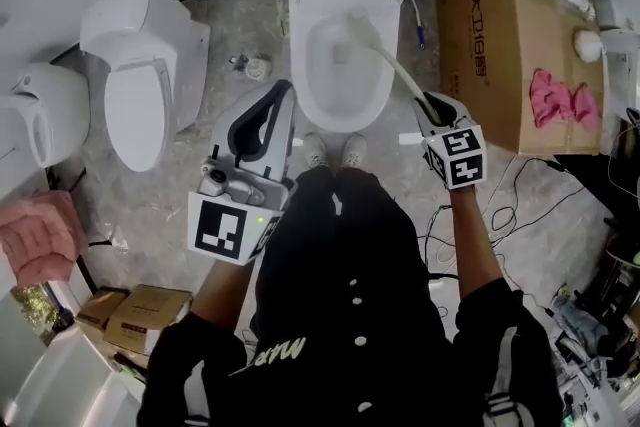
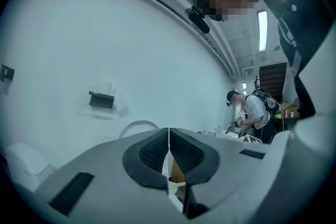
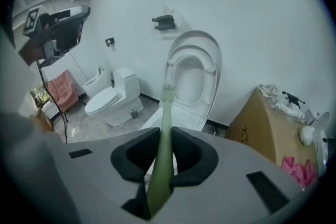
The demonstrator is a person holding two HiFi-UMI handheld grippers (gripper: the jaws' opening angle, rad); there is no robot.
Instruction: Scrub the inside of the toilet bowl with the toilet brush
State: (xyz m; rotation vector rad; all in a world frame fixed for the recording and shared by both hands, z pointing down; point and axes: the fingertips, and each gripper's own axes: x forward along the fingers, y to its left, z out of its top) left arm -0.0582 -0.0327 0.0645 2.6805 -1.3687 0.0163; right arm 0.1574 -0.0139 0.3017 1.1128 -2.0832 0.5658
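The white toilet [image 1: 340,105] stands straight ahead with lid and seat raised [image 3: 193,68]. My right gripper [image 1: 432,107] [image 3: 164,152] is shut on the pale green handle of the toilet brush [image 1: 392,67] [image 3: 164,128]. The handle slants up and left from it, and the bristle head [image 1: 357,23] is over the inside of the bowl near its back right wall. My left gripper [image 1: 280,95] [image 2: 169,136] is shut on nothing. It hangs in the air in front of the bowl's left side and points up at a bare white wall.
A second toilet [image 1: 145,80] with closed lid stands to the left, another fixture [image 1: 40,110] beyond it. A big cardboard box [image 1: 495,45] with a pink cloth [image 1: 555,97] sits right of the bowl. Cables [image 1: 520,190] lie on the floor at right. Another person [image 2: 255,113] works farther off.
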